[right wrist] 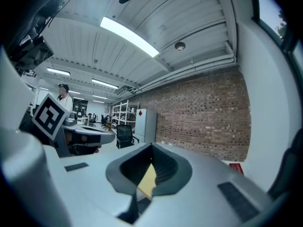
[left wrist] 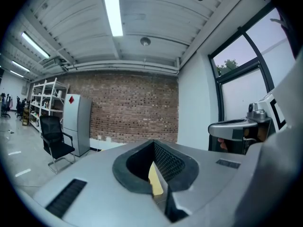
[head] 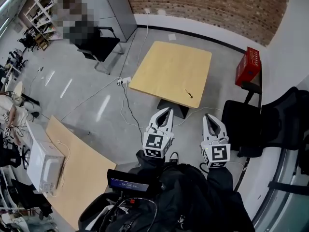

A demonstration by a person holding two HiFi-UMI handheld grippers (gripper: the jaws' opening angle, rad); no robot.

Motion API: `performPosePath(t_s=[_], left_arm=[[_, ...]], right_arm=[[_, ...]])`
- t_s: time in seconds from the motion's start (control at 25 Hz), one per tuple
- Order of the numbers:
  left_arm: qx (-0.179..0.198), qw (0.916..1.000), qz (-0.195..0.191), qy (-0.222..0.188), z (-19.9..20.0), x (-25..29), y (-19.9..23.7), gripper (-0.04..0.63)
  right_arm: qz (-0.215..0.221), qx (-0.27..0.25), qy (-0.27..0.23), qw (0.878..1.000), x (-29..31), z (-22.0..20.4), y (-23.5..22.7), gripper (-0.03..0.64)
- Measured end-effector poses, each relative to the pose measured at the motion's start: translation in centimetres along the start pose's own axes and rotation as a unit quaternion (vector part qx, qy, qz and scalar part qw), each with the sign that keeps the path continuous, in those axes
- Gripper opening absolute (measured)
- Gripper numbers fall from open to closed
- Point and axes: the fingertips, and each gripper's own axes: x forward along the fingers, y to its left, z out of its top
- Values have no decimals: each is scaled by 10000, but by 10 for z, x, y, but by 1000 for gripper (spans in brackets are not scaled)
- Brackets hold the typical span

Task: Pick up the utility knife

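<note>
A square wooden table [head: 169, 71] stands on a grey floor [head: 87, 95] before a brick wall [head: 207, 4], flanked by a black office chair [head: 99, 45] and a red crate [head: 248, 65], a power strip [head: 124, 80] nearby.

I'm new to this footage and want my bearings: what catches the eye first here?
The pale wooden table stands mid-floor, with the small dark utility knife lying by its near edge. Nearer the camera, the left gripper and right gripper hang side by side, both shut and empty, short of the table.
</note>
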Motion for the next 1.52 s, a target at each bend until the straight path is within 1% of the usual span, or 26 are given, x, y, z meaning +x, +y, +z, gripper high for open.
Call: performPosePath(t_s=[0.24,0.44,0.6,0.84,1.0,1.24,1.52], left_arm=[[58,10000,-40,-17,-1,16,23,0],[104,9999,-129,-3,-7,26,26,0],[67,9999,-140,6,-7,30,34,0],[-34,9997,-245,47,-15,49,23,0],[-47,9998,-150,122,-17,65,27,0],[-64,9999,73,100,-3,105,43,0],[12,9997,193,146,8,157,46,0]], right_arm=[[-63,18,80,9999,25,-1,3,3],[-86,29,169,9998,36,-7,3,3],[-58,19,177,9998,44,-4,6,3],[-23,103,295,9995,52,-16,-9,3],[112,126,302,9994,70,-20,-20,3],[375,131,148,9991,111,-13,-47,3],[642,194,66,9977,156,-11,-83,3]])
